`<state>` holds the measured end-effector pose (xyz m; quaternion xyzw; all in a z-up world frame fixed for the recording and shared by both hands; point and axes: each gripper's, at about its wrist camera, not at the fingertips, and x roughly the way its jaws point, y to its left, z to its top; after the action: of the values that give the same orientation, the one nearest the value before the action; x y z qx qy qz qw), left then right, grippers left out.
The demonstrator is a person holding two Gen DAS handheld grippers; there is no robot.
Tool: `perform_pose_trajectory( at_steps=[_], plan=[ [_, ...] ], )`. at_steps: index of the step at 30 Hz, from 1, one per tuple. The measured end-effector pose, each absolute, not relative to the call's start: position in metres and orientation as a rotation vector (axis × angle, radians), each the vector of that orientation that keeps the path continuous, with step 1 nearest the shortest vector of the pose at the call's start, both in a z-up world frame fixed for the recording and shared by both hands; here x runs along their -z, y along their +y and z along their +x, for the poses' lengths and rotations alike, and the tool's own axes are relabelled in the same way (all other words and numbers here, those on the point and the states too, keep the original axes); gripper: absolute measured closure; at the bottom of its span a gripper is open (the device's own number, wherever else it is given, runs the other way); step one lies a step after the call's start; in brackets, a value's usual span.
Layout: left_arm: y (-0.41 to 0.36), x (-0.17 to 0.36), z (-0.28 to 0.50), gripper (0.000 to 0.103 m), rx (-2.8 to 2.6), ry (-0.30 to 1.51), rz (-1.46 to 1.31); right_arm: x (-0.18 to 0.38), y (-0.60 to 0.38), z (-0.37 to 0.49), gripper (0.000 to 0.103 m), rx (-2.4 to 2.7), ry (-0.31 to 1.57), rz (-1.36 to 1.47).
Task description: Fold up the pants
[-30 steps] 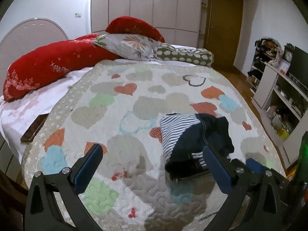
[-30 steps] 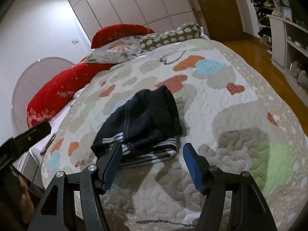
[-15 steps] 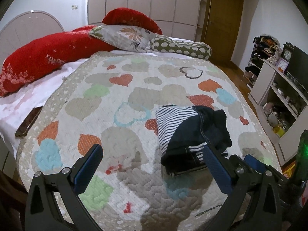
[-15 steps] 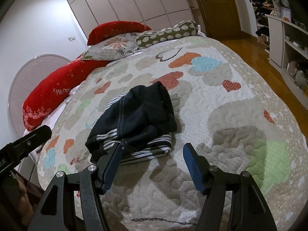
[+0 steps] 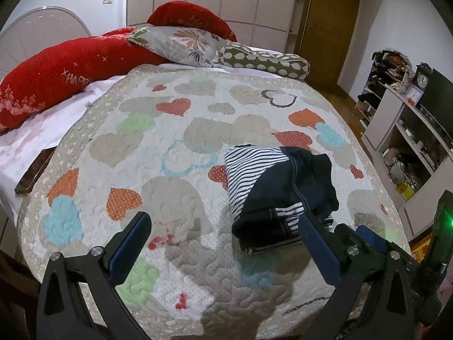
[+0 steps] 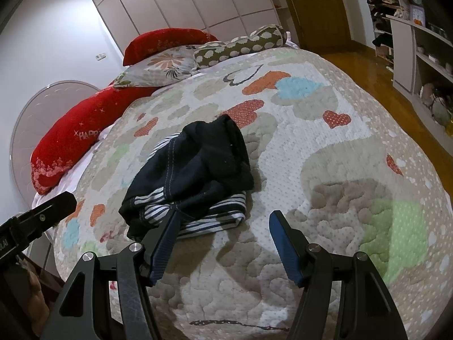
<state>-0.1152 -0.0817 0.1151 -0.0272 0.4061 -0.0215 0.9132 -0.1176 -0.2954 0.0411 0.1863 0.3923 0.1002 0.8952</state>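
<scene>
Pants (image 6: 192,175): soft, light, floppy; you grip the near striped hem.
Left gripper (image 5: 223,232): wide open, empty.
Right gripper (image 6: 223,226): wide open, empty.

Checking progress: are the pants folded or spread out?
Folded: the pants lie in a compact, somewhat rumpled stack of layers on the quilt.

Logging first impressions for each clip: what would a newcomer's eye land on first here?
Probably the dark navy and striped pants, lying in a rumpled heap on the heart-patterned quilt near the bed's foot. Next, the red pillows at the head of the bed. Both tongs, left and right, hang open just short of the heap, touching nothing.
</scene>
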Motion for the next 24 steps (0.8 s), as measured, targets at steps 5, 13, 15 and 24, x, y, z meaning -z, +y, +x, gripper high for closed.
perform_pose_trajectory(
  at_steps=[5,13,15,24],
  plan=[
    [-0.082,-0.112,-0.115,0.000,0.046,0.843,-0.057,-0.040,-0.296,-0.117,0.033,-0.207,0.815,0.387],
    [-0.075,-0.100,-0.109,0.000,0.071,0.895,-0.108,-0.035,-0.299,-0.117,0.033,-0.203,0.823,0.403],
    [-0.070,-0.094,-0.105,0.000,0.083,0.914,-0.135,-0.036,-0.302,-0.118,0.033,-0.204,0.811,0.408],
    [-0.053,-0.065,-0.069,0.000,0.177,1.006,-0.283,-0.032,-0.347,-0.104,0.030,-0.180,0.777,0.502]
  ],
)
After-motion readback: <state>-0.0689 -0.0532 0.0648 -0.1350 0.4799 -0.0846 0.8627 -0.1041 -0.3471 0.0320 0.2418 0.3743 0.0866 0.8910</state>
